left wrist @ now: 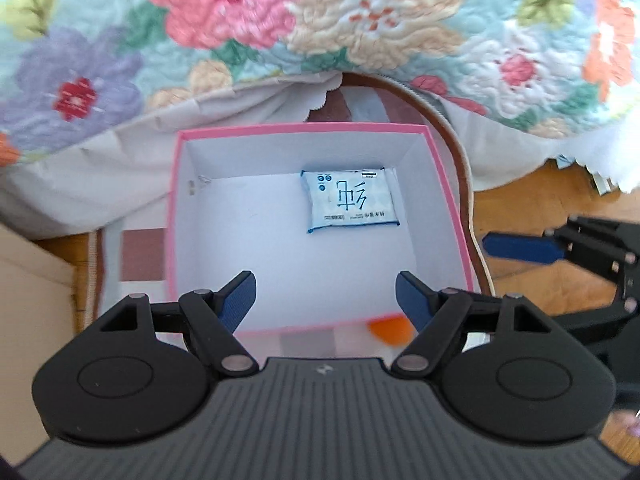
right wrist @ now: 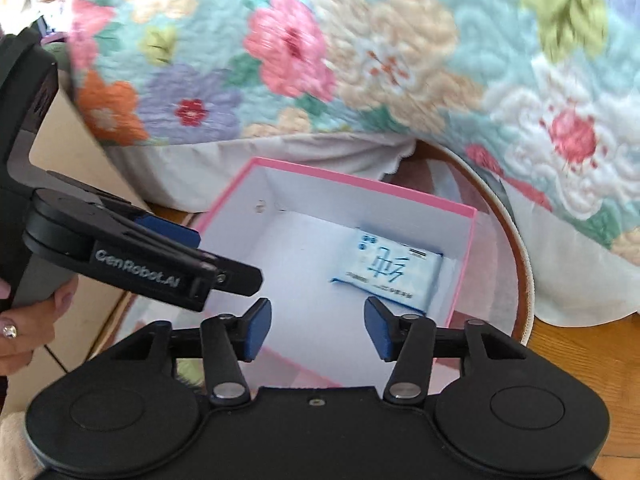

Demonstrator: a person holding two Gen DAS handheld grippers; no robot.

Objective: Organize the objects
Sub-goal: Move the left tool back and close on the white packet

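Note:
A pink-rimmed box (left wrist: pixel 176 200) with a white inside stands on a rug; it also shows in the right wrist view (right wrist: pixel 352 180). A blue and white tissue pack (left wrist: pixel 350 200) lies flat in its far right corner, also in the right wrist view (right wrist: pixel 390 272). My left gripper (left wrist: pixel 326 300) is open and empty over the box's near edge. An orange object (left wrist: pixel 392 328) lies blurred just outside the near wall, by the right finger. My right gripper (right wrist: pixel 318 328) is open and empty over the near right side. The left gripper shows in the right wrist view (right wrist: pixel 224 264), and the right gripper in the left wrist view (left wrist: pixel 520 248).
A floral quilt (left wrist: pixel 280 20) with a white sheet hangs down behind the box. A round brown-edged rug (right wrist: pixel 524 264) lies on the wooden floor (left wrist: pixel 540 200). A beige cardboard box (left wrist: pixel 28 300) stands at the left.

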